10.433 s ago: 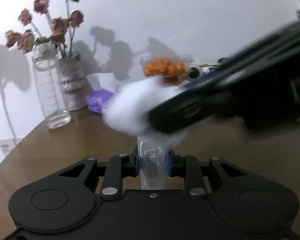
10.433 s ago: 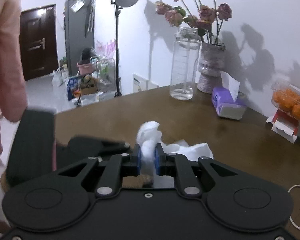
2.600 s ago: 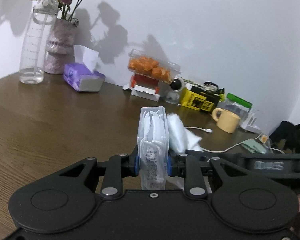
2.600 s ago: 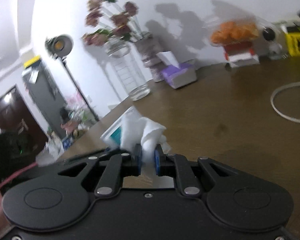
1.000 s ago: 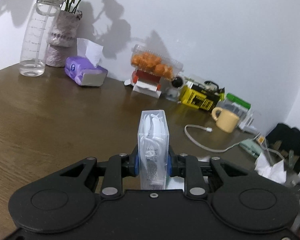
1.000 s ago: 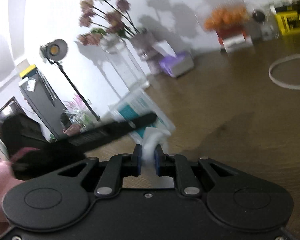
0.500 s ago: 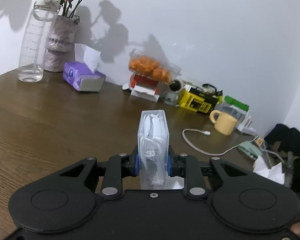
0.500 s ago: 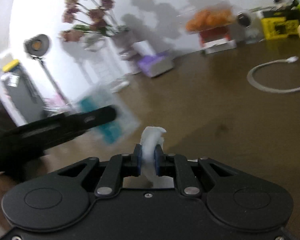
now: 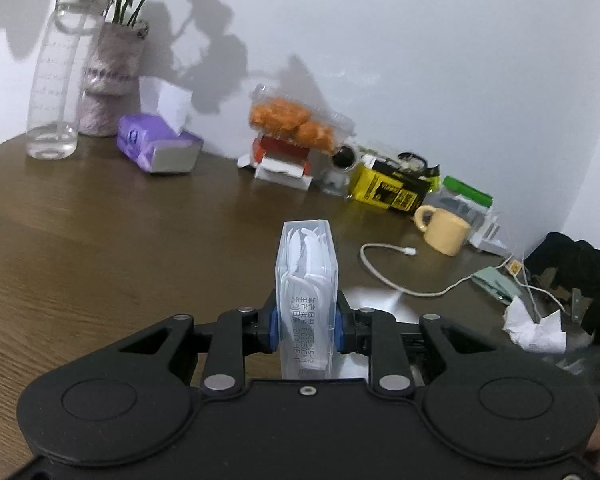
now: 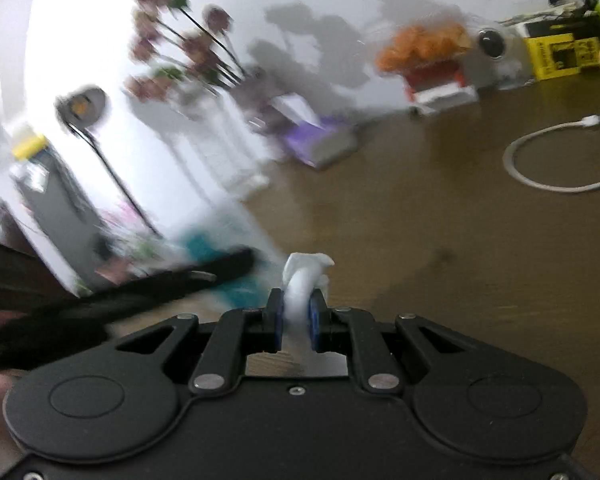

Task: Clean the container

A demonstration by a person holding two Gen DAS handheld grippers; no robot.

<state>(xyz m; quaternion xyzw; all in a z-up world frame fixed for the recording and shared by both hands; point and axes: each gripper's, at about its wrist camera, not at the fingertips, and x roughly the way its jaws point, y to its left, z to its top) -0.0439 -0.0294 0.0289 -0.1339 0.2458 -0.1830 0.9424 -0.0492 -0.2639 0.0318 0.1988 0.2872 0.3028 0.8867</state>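
My left gripper [image 9: 306,326] is shut on a clear plastic container [image 9: 306,280] of white floss picks, held upright above the wooden table [image 9: 100,240]. My right gripper [image 10: 296,320] is shut on a crumpled white tissue [image 10: 304,276]. In the right wrist view the left gripper [image 10: 112,300] shows as a blurred black bar at the left with the container's teal label [image 10: 204,244] behind it. In the left wrist view the tissue [image 9: 534,326] shows at the far right, well apart from the container.
Along the wall stand a water bottle [image 9: 54,92], a flower vase [image 9: 112,80], a purple tissue pack [image 9: 156,146], a box of oranges [image 9: 296,124], a yellow box [image 9: 392,190] and a yellow mug [image 9: 446,232]. A white cable [image 9: 384,272] lies on the table.
The right gripper has pulled the tissue away from the container to the right. The left gripper keeps holding the container almost still.
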